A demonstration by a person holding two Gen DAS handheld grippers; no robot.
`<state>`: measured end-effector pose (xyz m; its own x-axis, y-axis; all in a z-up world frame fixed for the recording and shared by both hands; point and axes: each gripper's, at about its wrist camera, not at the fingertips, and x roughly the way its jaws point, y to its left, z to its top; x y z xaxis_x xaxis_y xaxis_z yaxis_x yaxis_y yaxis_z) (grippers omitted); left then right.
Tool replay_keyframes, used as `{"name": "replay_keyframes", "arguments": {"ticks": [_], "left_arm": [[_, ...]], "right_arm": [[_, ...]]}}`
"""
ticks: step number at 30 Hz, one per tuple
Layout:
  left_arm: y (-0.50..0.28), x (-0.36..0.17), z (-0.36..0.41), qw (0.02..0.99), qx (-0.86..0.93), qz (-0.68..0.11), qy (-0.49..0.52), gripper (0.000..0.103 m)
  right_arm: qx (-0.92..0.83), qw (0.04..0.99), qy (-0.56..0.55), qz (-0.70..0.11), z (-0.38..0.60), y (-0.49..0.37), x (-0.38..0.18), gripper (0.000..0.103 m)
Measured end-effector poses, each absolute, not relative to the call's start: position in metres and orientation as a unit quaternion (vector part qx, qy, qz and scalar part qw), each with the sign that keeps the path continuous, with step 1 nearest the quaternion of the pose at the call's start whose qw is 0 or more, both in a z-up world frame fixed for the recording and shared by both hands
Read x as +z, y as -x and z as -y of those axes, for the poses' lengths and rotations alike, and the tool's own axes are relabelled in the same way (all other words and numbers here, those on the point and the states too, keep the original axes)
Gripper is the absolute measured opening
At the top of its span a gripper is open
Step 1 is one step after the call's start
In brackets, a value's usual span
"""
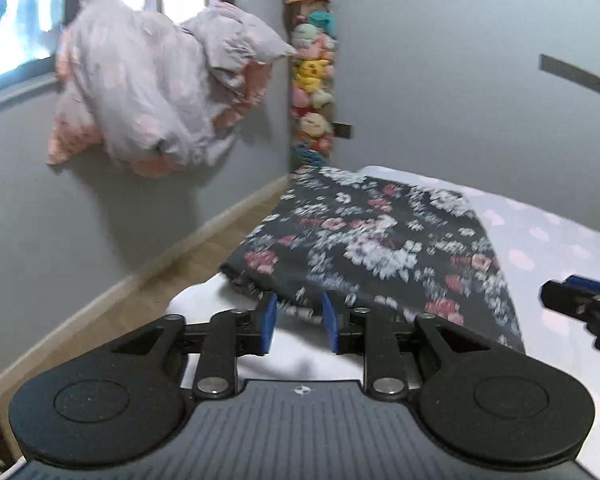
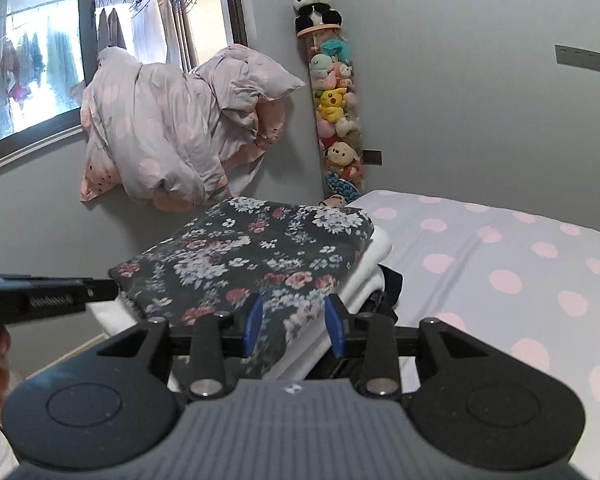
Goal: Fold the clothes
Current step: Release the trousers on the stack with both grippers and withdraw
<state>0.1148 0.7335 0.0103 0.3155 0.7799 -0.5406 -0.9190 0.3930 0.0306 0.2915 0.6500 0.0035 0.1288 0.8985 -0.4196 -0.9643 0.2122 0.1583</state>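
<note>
A folded dark floral garment point(image 1: 372, 240) lies on top of a stack of folded white and dark clothes point(image 2: 368, 280) at the bed's near corner; it shows in the right wrist view point(image 2: 252, 256) too. My left gripper point(image 1: 300, 312) is open, its blue pads at the garment's near edge, one on either side of a fold. My right gripper point(image 2: 294, 320) is open, its pads straddling the garment's near right corner and the white layer under it. Each gripper shows at the edge of the other's view, the right one point(image 1: 580, 312) and the left one point(image 2: 40, 296).
The bed has a pale sheet with pink dots point(image 2: 500, 264). A bundled grey and pink duvet point(image 2: 180, 128) is heaped against the wall under the window. A tall tube of plush toys point(image 2: 336, 120) stands in the corner. Wooden floor point(image 1: 140, 292) lies left of the bed.
</note>
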Motion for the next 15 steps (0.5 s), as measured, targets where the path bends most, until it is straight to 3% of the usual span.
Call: {"name": "replay_keyframes", "arguments": {"ticks": [1,2,4,8,15], "left_arm": [[-0.115,0.009,-0.727,0.795,0.539,-0.240,0.142,0.056],[-0.115,0.008,-0.721,0.794,0.541,-0.239,0.143,0.062],[-0.116,0.004,-0.710,0.794,0.539,-0.242,0.142,0.062],[-0.119,-0.010,-0.692,0.786,0.546,-0.256,0.135,0.074],[-0.113,-0.037,-0.671,0.781,0.550,-0.260,0.143,0.074]], "right_arm": [[0.621,0.750,0.071,-0.216,-0.643,-0.288,0.004,0.039],[0.620,0.751,0.071,-0.213,-0.637,-0.284,0.005,0.040],[0.620,0.754,0.070,-0.207,-0.626,-0.276,0.006,0.044],[0.617,0.758,0.062,-0.205,-0.609,-0.262,-0.003,0.046],[0.617,0.756,0.054,-0.210,-0.589,-0.242,-0.035,0.046]]}}
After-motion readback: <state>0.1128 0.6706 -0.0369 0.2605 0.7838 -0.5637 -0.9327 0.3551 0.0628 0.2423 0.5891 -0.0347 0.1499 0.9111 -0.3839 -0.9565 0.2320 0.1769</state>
